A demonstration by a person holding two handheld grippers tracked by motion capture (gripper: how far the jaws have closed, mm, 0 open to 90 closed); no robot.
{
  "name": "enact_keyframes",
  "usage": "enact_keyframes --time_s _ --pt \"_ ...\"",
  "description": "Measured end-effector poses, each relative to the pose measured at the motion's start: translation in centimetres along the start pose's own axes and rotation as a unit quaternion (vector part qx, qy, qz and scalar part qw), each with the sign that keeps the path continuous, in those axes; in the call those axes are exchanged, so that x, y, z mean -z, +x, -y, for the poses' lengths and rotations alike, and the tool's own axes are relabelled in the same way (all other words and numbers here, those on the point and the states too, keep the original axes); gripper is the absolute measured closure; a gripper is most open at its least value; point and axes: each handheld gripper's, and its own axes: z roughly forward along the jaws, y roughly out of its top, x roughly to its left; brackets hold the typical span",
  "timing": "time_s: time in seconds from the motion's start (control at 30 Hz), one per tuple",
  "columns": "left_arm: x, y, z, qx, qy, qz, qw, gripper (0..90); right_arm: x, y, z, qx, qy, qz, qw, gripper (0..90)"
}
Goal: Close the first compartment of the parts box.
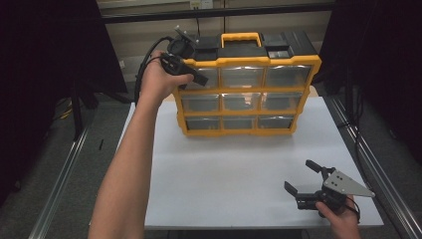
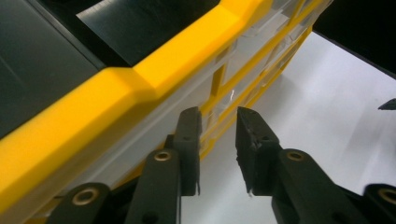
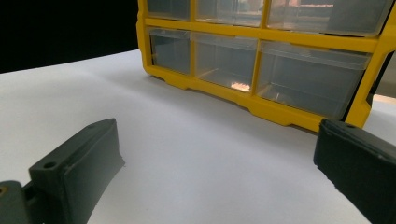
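Holding our left gripper [image 1: 191, 77] up at the top left corner of the yellow organizer [image 1: 247, 89], we have its jaws parted a little with nothing between them; in the left gripper view the tips hang just off the yellow top rim [image 2: 154, 74], beside the clear face of the top left drawer [image 1: 201, 77], and whether they touch it we cannot tell. Beyond those jaws the drawer fronts run away toward bare white table [image 1: 224, 169], so there is open room below and to the far side of the tips, while the organizer's black lid [image 2: 42, 60] crowds the near side. Our right gripper [image 1: 303, 179] sits low near the table's front right corner, well apart from the organizer, jaws spread wide and empty. Ahead of it lies a broad stretch of free tabletop up to the organizer's bottom rail [image 3: 261, 105]; the table's right edge [image 1: 356, 164] runs close beside it, with a metal rail [image 1: 383, 179] just past that. The organizer stands upright at the far middle of the table, a yellow frame with a yellow handle [image 1: 241, 37] on a black top, holding three rows of three clear drawers, all pushed in. A small pale object [image 3: 240, 86] shows in the bottom middle drawer.
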Motion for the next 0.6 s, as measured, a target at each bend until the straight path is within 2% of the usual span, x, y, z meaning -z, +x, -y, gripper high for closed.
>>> enact_keyframes --time_s 0.1,0.2,0.23,0.27,0.33,0.4,0.43,0.47,0.5,0.57,0.6 --pt "0.3 -0.1 0.4 0.011 -0.012 0.002 0.9999 66.0 0.0 0.0 0.0 0.003 0.001 -0.002 1.0000 0.1" --pt "0.5 -0.1 0.7 0.007 -0.013 0.003 0.9999 61.6 0.0 0.0 0.0 0.002 0.002 -0.002 1.0000 0.1" --pt "0.6 -0.4 1.1 0.017 -0.028 0.002 0.9995 59.3 0.0 0.0 0.0 0.002 0.003 -0.001 1.0000 0.1" --pt "0.7 -0.5 1.3 0.017 -0.034 0.005 0.9993 59.3 0.0 0.0 0.0 0.003 0.003 -0.003 1.0000 0.1" --pt "1.1 -0.4 1.8 0.005 -0.030 0.007 0.9995 57.1 -0.1 0.1 0.0 -0.002 0.004 -0.003 1.0000 0.1" --pt "1.2 -0.5 2.0 0.009 -0.037 0.008 0.9992 55.4 -0.1 0.1 0.0 0.002 0.003 -0.002 1.0000 0.1" --pt "1.2 -0.7 2.6 0.017 -0.049 0.007 0.9986 53.9 -0.1 0.1 -0.1 0.000 0.001 0.000 1.0000 0.1" --pt "1.2 -0.7 2.6 0.017 -0.049 0.007 0.9986 52.2 -0.1 0.1 -0.1 0.000 0.001 0.000 1.0000 0.1" --pt "1.3 -1.0 3.2 0.028 -0.066 0.008 0.9974 51.0 -0.1 0.0 -0.1 0.001 0.000 0.001 1.0000 0.1" --pt "1.5 -1.0 3.7 0.023 -0.069 0.010 0.9973 48.3 -0.1 0.1 -0.1 0.002 0.002 0.000 1.0000 0.1" --pt "1.5 -1.0 3.9 0.026 -0.073 0.009 0.9970 47.5 -0.2 0.1 -0.1 0.006 0.003 -0.003 1.0000 0.1"
